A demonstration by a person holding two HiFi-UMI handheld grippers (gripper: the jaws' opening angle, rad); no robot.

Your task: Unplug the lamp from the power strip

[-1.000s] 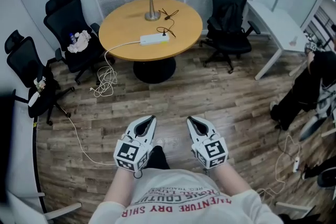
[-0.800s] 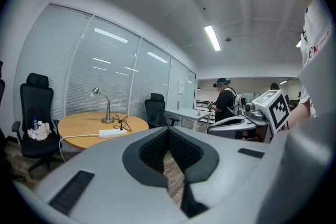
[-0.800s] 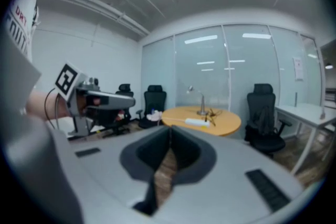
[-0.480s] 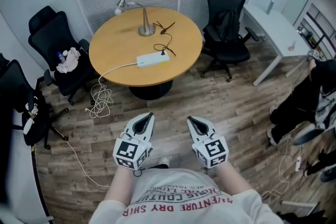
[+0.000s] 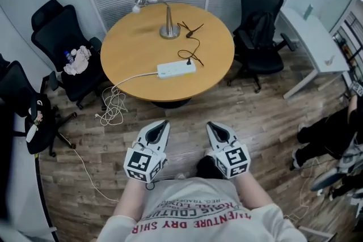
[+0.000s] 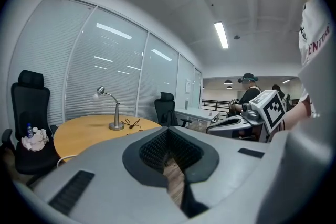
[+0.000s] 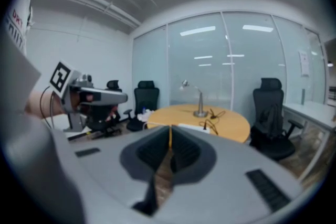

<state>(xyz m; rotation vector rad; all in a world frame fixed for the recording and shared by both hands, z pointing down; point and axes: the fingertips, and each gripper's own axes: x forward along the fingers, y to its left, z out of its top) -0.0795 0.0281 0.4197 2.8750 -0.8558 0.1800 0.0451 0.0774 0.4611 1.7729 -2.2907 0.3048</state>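
Honey-coloured wood makes up the round table (image 5: pixel 136 48), which now lies nearer ahead of both tongs than it did a second ago. We judge that we are on the approach and the unplugging has not begun. Our left tongs (image 5: pixel 161 124) and right tongs (image 5: pixel 211 124) are held side by side, each with its ribbed dark pads (image 6: pixel 155 150) closed together on nothing. Well ahead of them the long white plastic power strip (image 5: pixel 176 69) lies flat on the table, a small black plug (image 5: pixel 189 63) seated near its right end. From there a thin, kinked black cord (image 5: pixel 195 55) runs back to the lamp (image 5: pixel 169 28), brushed metal with a round base and a bent neck. A limp white cable (image 5: pixel 116 93) drops off the table's near-left edge into a loose heap on the plank floor (image 5: pixel 266 116).
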